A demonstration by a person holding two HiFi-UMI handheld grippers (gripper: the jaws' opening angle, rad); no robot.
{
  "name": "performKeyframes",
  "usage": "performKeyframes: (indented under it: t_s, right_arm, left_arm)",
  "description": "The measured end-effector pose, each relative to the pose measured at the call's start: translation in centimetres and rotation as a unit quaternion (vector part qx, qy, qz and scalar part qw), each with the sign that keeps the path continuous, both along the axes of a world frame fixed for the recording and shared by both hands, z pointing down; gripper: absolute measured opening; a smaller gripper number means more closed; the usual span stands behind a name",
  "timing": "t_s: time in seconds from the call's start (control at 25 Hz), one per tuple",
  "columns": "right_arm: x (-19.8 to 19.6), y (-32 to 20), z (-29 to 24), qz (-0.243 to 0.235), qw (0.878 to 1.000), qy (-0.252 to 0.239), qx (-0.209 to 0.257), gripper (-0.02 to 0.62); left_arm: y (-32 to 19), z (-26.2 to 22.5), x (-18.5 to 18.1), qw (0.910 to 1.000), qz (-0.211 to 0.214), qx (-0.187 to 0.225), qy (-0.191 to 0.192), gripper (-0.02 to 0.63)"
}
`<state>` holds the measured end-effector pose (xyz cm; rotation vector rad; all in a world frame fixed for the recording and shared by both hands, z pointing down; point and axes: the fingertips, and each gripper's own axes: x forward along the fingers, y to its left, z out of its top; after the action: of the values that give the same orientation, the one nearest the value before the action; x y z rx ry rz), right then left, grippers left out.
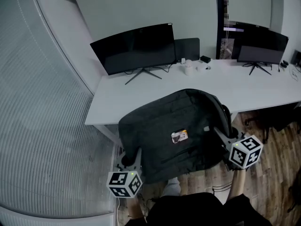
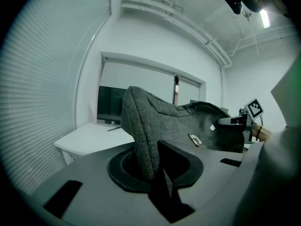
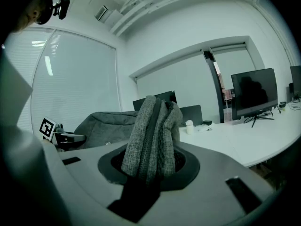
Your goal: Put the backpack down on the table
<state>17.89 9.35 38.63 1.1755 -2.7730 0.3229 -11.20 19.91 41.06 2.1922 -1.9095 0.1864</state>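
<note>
The backpack, dark grey and heathered, hangs stretched between the two grippers just short of the near edge of the white table. Its far end reaches over that edge, and whether it touches the tabletop cannot be told. Out to the left of the left gripper runs a slatted blind. The left gripper has its jaws drawn narrow and pinched on a thick fold at the bag's left side; in the left gripper view the fabric rises straight up from between the jaws. Ahead of this gripper, on the table, stands a curved monitor. Between the two grippers, on the bag's upper face, sits a small tag. The right gripper has its jaws set a little wider and clamped on a bunched fold with a zip line, at the bag's right side near the top. Ahead of it lie small white items and, further right, a second monitor. Below the right gripper shows a wooden floor.
</note>
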Motion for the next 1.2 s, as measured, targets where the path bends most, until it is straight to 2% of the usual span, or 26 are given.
performKeyframes:
  t_s: [0.28, 1.2]
  right_arm:
    - [-3.0, -6.0, -0.5, 0.012, 1.000, 0.004, -0.010, 0.114]
    - [-6.1, -15.5, -1.3, 0.066, 0.998, -0.001, -0.008, 0.114]
  left_arm:
    - [-6.7, -0.4, -3.3, 0.9999, 0.009, -0.010, 0.005, 0.072]
    - [-19.5, -0.8, -7.3, 0.9978, 0.065, -0.008, 0.009, 0.072]
